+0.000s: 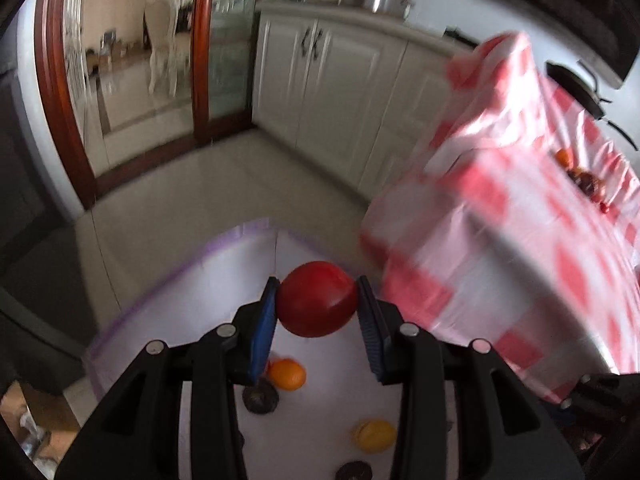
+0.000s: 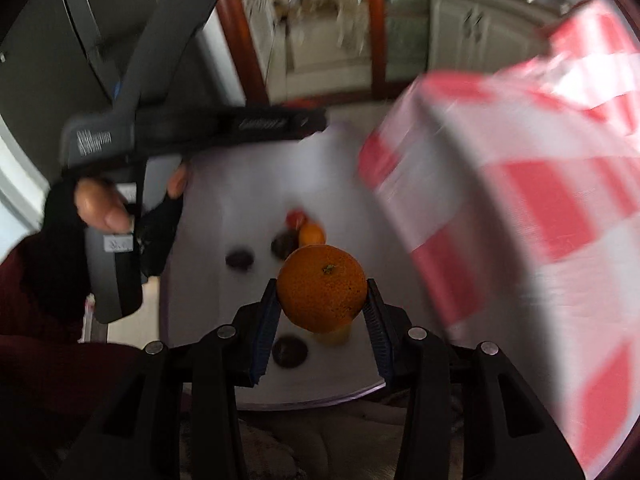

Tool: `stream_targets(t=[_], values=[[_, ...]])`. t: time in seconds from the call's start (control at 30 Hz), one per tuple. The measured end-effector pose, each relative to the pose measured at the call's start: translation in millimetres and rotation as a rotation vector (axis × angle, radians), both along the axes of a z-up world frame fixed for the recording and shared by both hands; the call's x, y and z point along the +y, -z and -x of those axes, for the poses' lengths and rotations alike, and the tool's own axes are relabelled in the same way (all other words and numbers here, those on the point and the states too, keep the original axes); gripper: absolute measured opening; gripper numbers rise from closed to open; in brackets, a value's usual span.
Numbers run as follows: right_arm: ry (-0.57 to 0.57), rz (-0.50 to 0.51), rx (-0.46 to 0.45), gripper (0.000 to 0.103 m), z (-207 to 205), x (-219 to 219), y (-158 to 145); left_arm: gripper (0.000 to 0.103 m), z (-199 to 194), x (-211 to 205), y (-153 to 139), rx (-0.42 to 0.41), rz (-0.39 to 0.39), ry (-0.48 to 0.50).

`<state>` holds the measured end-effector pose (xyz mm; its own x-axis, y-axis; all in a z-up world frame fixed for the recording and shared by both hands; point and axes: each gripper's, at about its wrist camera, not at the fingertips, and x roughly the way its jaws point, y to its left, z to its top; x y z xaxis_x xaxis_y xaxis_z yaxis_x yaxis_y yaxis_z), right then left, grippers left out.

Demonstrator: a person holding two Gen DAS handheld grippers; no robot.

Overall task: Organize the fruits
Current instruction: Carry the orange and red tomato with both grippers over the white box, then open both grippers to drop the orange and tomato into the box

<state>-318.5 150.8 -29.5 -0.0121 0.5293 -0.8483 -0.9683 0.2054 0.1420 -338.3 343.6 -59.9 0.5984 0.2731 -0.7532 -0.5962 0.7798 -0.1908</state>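
Note:
My left gripper [image 1: 317, 300] is shut on a red tomato-like fruit [image 1: 316, 298] and holds it above a white bin [image 1: 224, 276]. In the bin lie a small orange [image 1: 286, 374], a yellow fruit [image 1: 375, 435] and two dark fruits [image 1: 260, 397]. My right gripper [image 2: 322, 294] is shut on a large orange [image 2: 322, 288], also above the white bin [image 2: 240, 184]. Below it lie dark fruits [image 2: 239, 259], a small orange [image 2: 312, 234] and a red fruit [image 2: 295, 218]. The left gripper's body [image 2: 120, 152] and the hand show at the left of the right wrist view.
A table with a red-and-white checked cloth [image 1: 520, 200] stands to the right of the bin, with more fruits [image 1: 582, 176] on top. White cabinets [image 1: 320, 80] and a wood-framed glass door [image 1: 160, 60] are behind. The cloth [image 2: 520, 200] fills the right of the right wrist view.

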Motion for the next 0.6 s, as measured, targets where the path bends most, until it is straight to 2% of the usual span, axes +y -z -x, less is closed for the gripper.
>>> stream_targets(t=[0.17, 0.33, 0.53, 0.6], values=[[-0.052, 0.158, 0.037, 0.042, 9.1, 34.1, 47.5, 0.039, -17.2, 5.0, 52.0, 0.125, 0.064, 0.034], [-0.095, 0.261, 0.072, 0.042, 18.3, 55.5, 79.3, 0.039, -36.5, 17.3, 96.8, 0.257, 0.132, 0.055], [-0.17, 0.313, 0.057, 0.042, 37.9, 66.1, 96.5, 0.039, -32.4, 30.0, 119.9, 0.282, 0.19, 0.043], [-0.167, 0.328, 0.065, 0.042, 30.2, 75.7, 100.3, 0.04, -30.1, 30.6, 121.7, 0.275, 0.189, 0.047]])
